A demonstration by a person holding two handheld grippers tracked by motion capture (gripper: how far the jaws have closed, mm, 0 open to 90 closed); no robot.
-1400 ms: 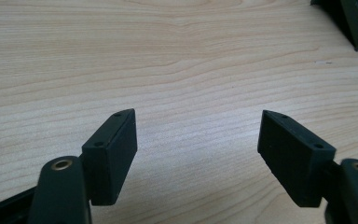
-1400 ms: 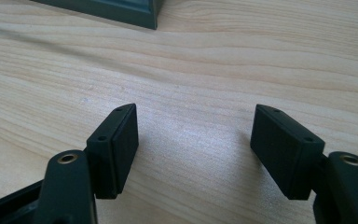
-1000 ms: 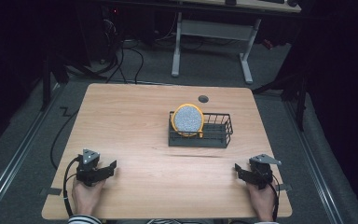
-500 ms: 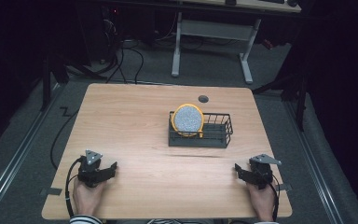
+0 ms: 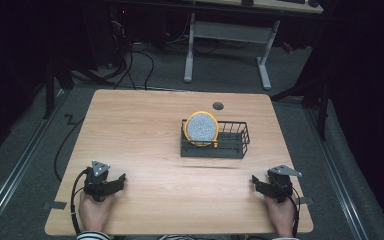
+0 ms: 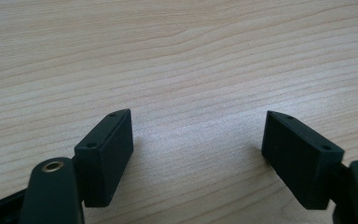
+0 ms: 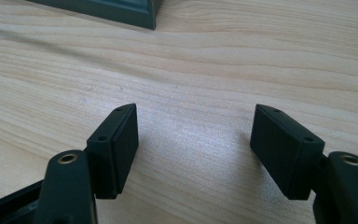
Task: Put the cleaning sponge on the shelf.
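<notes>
Two black pads (image 6: 105, 156) of the left gripper (image 6: 198, 154) stand wide apart with bare wood grain between them; nothing is held. The right gripper (image 7: 193, 151) is likewise spread wide and empty, its pads (image 7: 114, 149) low over the table (image 5: 145, 125). At the top edge of the right gripper view, a dark base corner of the wire basket (image 7: 121, 11) is cut off by the frame.

In the high view, the wire basket (image 5: 232, 145) sits right of table centre. A round disc (image 5: 201, 128), yellow-rimmed with a speckled grey face, stands on edge at the basket's left end; its lower part is hidden by the basket wall, and what kind of object it is cannot be determined. The left gripper (image 5: 117, 181) rests well to the near left of the basket, the right gripper (image 5: 256, 181) to its near right. Each hand (image 5: 94, 212) is partly cut off by the bottom edge. A small dark grommet (image 5: 218, 106) lies beyond the basket.
</notes>
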